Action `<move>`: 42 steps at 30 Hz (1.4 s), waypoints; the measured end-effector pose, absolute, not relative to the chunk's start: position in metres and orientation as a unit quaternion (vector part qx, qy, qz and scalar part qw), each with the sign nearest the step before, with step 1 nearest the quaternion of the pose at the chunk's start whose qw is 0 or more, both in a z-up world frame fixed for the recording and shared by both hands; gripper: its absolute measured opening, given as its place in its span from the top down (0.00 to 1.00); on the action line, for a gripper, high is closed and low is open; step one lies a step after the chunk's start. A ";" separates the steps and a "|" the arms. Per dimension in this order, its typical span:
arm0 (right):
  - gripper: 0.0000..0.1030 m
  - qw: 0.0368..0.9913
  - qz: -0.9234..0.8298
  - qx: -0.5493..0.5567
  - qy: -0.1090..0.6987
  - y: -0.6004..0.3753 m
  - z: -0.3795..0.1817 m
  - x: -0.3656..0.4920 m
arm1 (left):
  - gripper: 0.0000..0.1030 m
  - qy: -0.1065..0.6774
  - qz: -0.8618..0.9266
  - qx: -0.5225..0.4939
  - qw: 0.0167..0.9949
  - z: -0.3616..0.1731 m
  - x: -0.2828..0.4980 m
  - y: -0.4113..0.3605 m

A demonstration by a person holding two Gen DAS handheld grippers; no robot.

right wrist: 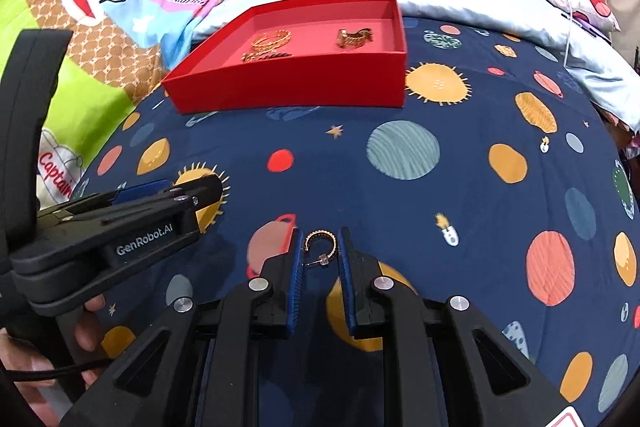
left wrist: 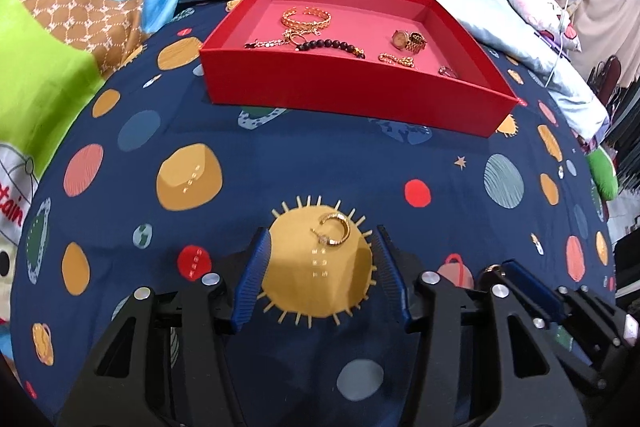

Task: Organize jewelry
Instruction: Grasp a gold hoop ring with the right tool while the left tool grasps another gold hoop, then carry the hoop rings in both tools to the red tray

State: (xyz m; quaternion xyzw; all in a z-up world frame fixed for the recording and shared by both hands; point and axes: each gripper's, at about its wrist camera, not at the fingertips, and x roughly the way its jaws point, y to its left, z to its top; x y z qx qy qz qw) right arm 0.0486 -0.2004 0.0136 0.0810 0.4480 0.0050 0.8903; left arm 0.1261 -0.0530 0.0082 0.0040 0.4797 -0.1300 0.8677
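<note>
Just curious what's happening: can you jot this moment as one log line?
left gripper: open over earring | right gripper: shut on second earring | red box: holds jewelry

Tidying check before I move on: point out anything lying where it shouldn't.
Two gold hoop earrings lie outside the red tray on the blue bedspread: one between the left gripper fingers, another between the right gripper fingers. All other jewelry sits in the tray.

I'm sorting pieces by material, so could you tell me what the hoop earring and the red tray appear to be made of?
Hoop earring: probably gold-toned metal, given its shiny yellow glint and beaded edge; plating cannot be told. Red tray: likely matte cardboard, with thin flat walls and no gloss.
</note>
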 end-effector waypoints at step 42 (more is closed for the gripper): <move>0.85 0.913 0.019 0.119 0.390 -0.223 0.070 0.052 | 0.81 0.416 -0.143 -0.023 0.898 0.072 0.110 -0.019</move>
